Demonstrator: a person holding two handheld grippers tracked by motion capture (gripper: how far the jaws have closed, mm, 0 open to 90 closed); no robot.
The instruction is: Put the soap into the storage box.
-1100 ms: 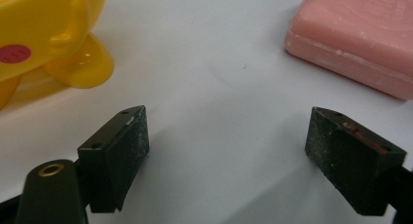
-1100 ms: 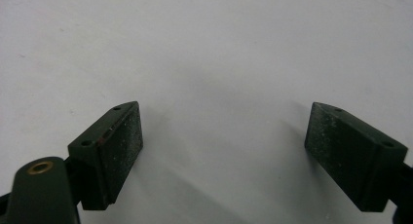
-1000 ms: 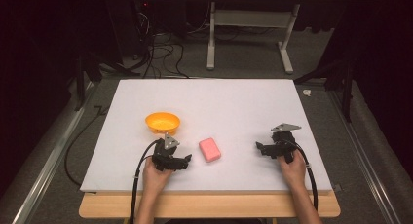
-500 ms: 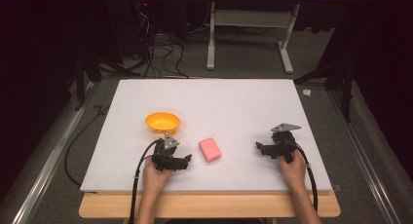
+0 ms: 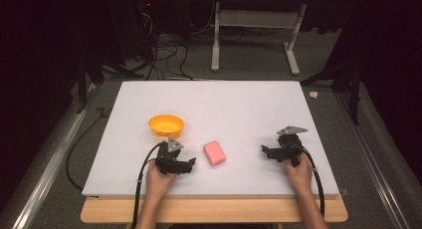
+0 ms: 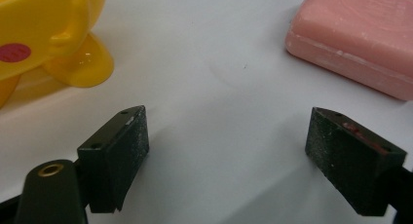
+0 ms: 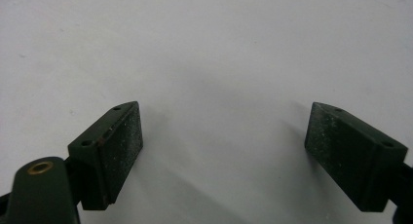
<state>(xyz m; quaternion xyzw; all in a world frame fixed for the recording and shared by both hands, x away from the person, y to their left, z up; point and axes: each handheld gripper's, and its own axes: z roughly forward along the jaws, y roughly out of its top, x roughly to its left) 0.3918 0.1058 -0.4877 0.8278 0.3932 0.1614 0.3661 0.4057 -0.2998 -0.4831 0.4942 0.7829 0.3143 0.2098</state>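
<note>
One white worktop (image 5: 239, 104) carries one orange bowl (image 5: 166, 125) with a red sticker, writing unreadable, and one pink soap bar (image 5: 214, 153) just right of the left tool (image 5: 189, 164). Left tool and right tool (image 5: 265, 150) both gape wide, holding nothing.

Overhead light is brightening the white table (image 5: 249, 104) evenly while the surrounding floor is sinking into near-black. In both gripper views, soft shadows are spreading beneath the black jaws. The pink soap (image 6: 360, 34) and yellow bowl (image 6: 48, 34) are blurring slightly at the edges, with mild grain showing throughout.
</note>
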